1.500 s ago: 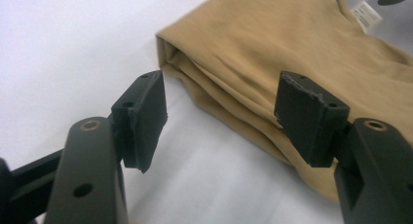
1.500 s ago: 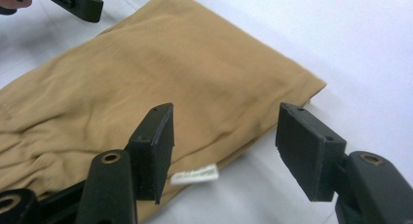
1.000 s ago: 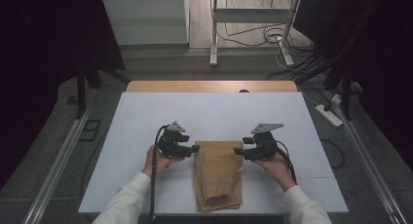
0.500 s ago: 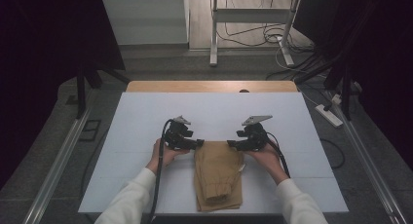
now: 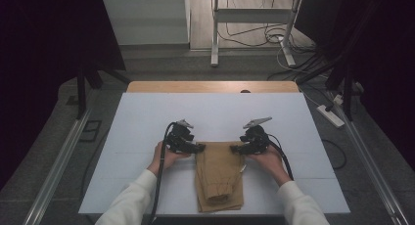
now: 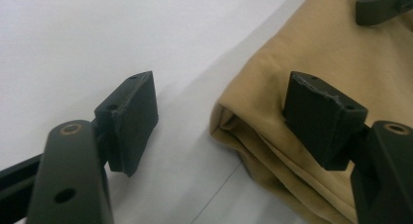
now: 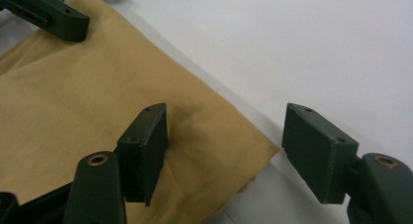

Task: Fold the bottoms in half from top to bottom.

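White table (image 5: 147, 117) across the middle of the high view, wooden strip (image 5: 210, 86) along its far edge, grey floor (image 5: 58, 132) around it.

Folded tan trousers (image 5: 218, 173) flat on the table's near half, long axis toward the near edge, far end between the 2 grippers. In the left gripper view, same trousers (image 6: 311, 53) with a stacked, layered corner on the white surface; in the right gripper view, trousers (image 7: 73, 107) ending in a pointed corner.

2 white-sleeved forearms in from the bottom of the high view, left hand (image 5: 165, 156) and right hand (image 5: 266, 159) each around a gripper body.

Left gripper (image 5: 199, 147) at the trousers' far left corner, jaws apart: 1 jaw over bare table, the other on or just over the cloth, corner between them, nothing clamped. Midpoint in its own view at left gripper (image 6: 224, 121).

Right gripper (image 5: 235, 148) at the far right corner, jaws likewise apart: 1 on or just over the cloth, 1 over bare table, corner in the gap, nothing clamped. Right gripper (image 7: 224, 151) in its own view.

Black cables (image 5: 159, 186) back along the forearms.
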Demonstrator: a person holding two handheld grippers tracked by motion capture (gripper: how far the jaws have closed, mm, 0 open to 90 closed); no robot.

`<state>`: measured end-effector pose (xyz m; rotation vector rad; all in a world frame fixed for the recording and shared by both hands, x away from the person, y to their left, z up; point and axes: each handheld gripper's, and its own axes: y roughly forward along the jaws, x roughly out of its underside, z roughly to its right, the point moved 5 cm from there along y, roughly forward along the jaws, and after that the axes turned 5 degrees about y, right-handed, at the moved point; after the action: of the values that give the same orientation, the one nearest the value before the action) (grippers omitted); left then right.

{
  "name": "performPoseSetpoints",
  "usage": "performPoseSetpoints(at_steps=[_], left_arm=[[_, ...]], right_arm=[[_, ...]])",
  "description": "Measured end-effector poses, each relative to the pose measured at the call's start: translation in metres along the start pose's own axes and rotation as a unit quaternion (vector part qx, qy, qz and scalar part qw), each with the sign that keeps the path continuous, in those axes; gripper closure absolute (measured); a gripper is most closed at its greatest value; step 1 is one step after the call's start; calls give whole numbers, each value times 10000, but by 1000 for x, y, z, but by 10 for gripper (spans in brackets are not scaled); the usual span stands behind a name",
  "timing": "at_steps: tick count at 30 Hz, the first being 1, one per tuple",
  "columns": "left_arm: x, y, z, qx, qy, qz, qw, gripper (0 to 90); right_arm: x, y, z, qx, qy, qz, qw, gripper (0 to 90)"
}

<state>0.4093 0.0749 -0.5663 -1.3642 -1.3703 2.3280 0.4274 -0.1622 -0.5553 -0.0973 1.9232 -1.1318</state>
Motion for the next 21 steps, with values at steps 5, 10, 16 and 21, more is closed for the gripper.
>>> performPoseSetpoints(at_steps=[5, 10, 16, 21], left_arm=[[3, 3, 2, 59, -2, -90, 9999, 278], [5, 3, 3, 114, 16, -79, 9999, 313], [6, 3, 9, 277, 163, -86, 9994, 552], [6, 1, 11, 329, 178, -79, 9993, 651]], right_arm=[[3, 2, 0, -17, 6, -65, 10000, 325], [5, 1, -5, -9, -77, -163, 9998, 395], [6, 0, -6, -167, -75, -217, 9996, 567], [6, -1, -10, -123, -163, -187, 9996, 715]])
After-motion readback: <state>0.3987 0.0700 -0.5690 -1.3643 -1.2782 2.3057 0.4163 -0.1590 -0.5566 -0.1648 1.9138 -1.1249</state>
